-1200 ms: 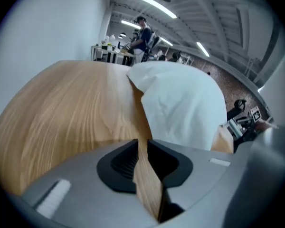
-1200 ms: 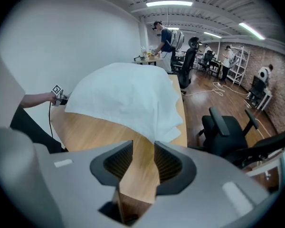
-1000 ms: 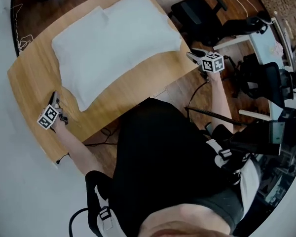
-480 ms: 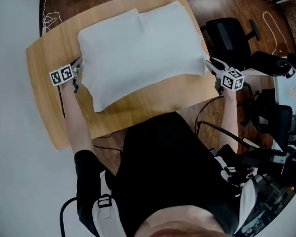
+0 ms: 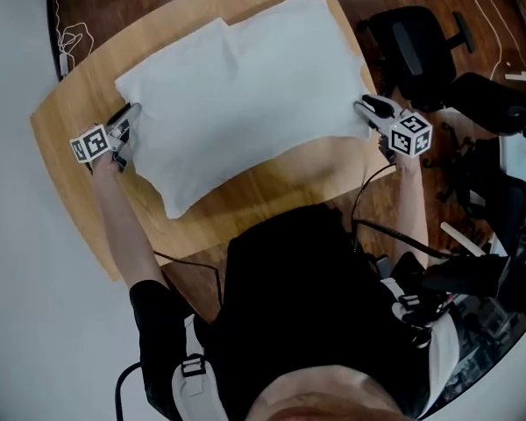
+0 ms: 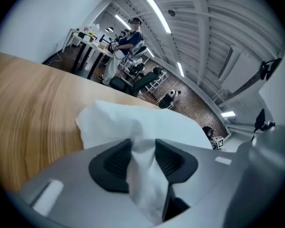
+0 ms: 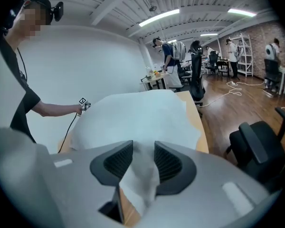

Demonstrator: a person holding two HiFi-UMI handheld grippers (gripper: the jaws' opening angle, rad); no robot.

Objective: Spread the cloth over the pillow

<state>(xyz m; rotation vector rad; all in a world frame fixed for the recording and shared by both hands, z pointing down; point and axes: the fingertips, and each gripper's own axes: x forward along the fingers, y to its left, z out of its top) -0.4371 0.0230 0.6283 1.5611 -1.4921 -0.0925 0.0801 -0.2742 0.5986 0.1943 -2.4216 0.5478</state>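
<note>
A white cloth (image 5: 245, 86) lies across the pillow on the wooden table (image 5: 245, 191); the pillow shows only as a bulge beneath it. My left gripper (image 5: 130, 114) is at the cloth's left edge. In the left gripper view a fold of cloth (image 6: 147, 122) fills the gap of the left gripper (image 6: 142, 148) and touches both pads; these jaws have just been opening. My right gripper (image 5: 361, 108) is at the cloth's right corner. In the right gripper view the right gripper (image 7: 143, 151) is shut on a bunch of the cloth (image 7: 133, 113).
Black office chairs (image 5: 421, 51) stand on the wooden floor just right of the table. A white cable (image 5: 70, 38) lies by the table's far left corner. Bare wood runs along the table's near edge. People (image 7: 168, 56) and desks are far behind the table.
My left gripper has moved from the table's near left part up to the cloth's left edge and now has cloth between its jaws. The right gripper shifted along with the cloth's right corner.
</note>
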